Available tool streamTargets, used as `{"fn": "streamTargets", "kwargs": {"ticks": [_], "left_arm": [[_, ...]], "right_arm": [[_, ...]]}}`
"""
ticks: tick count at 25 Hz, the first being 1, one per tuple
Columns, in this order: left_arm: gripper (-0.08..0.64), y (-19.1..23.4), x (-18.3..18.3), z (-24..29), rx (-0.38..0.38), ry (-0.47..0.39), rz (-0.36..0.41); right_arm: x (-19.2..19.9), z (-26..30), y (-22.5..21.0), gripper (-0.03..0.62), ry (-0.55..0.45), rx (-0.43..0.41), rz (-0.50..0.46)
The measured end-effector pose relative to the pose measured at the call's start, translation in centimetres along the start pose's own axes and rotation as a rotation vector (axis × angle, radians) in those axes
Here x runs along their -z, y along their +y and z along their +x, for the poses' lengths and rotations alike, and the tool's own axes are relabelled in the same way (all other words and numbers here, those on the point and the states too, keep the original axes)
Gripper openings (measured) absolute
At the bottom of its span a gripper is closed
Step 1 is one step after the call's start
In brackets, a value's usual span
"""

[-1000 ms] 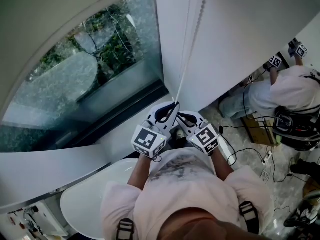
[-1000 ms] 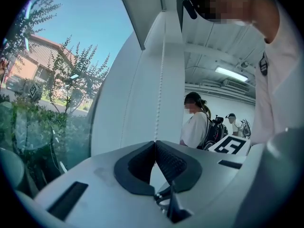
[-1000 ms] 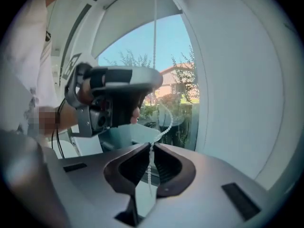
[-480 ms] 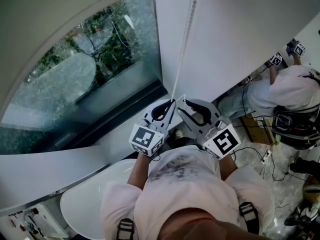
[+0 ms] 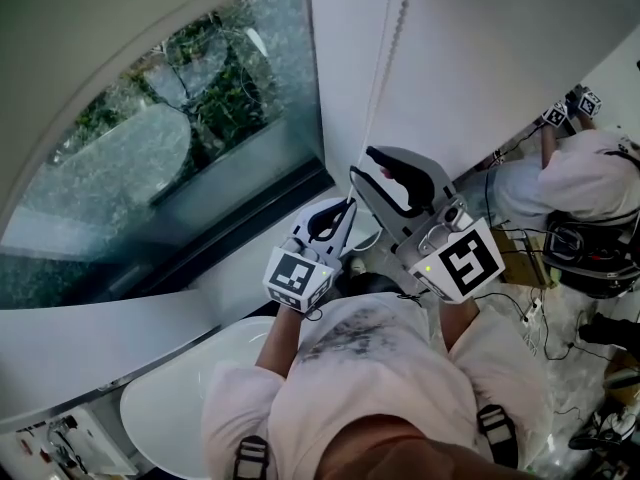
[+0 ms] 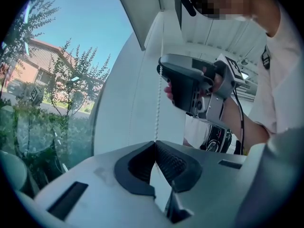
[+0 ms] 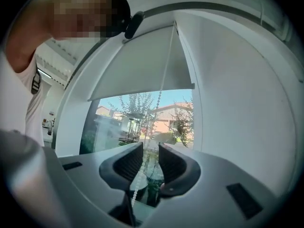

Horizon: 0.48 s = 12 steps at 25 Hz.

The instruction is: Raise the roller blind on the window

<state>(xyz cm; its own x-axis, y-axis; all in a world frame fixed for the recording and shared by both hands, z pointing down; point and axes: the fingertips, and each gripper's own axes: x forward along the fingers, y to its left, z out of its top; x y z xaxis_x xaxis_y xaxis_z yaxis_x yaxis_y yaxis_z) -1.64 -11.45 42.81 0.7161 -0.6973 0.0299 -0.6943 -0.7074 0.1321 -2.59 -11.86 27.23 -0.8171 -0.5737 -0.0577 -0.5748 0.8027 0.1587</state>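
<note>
The white fabric roller blind (image 7: 142, 65) hangs partway down the tall glass window (image 5: 180, 148). It covers the upper pane, and its straight bottom edge leaves the lower glass open to green trees (image 7: 137, 106) and a reddish house (image 7: 168, 113) outside. At the right edge of the window, the white bead chain (image 5: 385, 58) drops in a taut line from the top of the blind.

The grey left gripper (image 5: 345, 208) sits low against the window wall with its fingers (image 6: 173, 163) clenched on the chain (image 6: 158, 103), which runs straight into their closed tips. The grey right gripper (image 5: 362, 161) is above it on the same chain. Its fingers (image 7: 173, 163) are released and parted, and the beads (image 7: 164, 80) pass loosely between them without being pressed.

A second ago the right gripper was clamped shut, level with the left one. It has since let go and risen higher toward the top of the window.

Each gripper carries a cube with black-and-white square markers (image 5: 470, 265). Well to the right of the window, a second person in a white shirt (image 5: 590, 178) bends over with similarly marked grippers.
</note>
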Motion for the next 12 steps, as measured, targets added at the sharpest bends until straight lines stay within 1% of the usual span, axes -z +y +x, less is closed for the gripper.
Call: {"fn": "streamTargets", "kwargs": {"ticks": [3, 5, 6, 8, 10, 12], "left_arm": [[0.008, -0.16, 0.06, 0.05, 0.005, -0.001, 0.001], [0.008, -0.11, 0.13, 0.10, 0.005, -0.001, 0.002], [0.008, -0.07, 0.14, 0.13, 0.005, -0.002, 0.002], [0.008, 0.01, 0.14, 0.14, 0.005, -0.005, 0.000], [0.008, 0.06, 0.15, 0.09, 0.005, -0.007, -0.001], [0.008, 0.03, 0.13, 0.04, 0.008, -0.010, -0.002]], "right_arm": [[-1.11, 0.63, -0.26, 0.153, -0.008, -0.010, -0.007], [-1.36, 0.96, -0.27, 0.108, 0.007, -0.017, -0.010], [-1.34, 1.08, -0.20, 0.090, 0.017, -0.025, -0.002], [-1.17, 1.14, -0.14, 0.073, 0.031, -0.035, 0.032], [-1.02, 1.11, -0.26, 0.064, 0.037, -0.030, 0.067], [-0.99, 1.09, -0.30, 0.063, 0.035, -0.024, 0.083]]}}
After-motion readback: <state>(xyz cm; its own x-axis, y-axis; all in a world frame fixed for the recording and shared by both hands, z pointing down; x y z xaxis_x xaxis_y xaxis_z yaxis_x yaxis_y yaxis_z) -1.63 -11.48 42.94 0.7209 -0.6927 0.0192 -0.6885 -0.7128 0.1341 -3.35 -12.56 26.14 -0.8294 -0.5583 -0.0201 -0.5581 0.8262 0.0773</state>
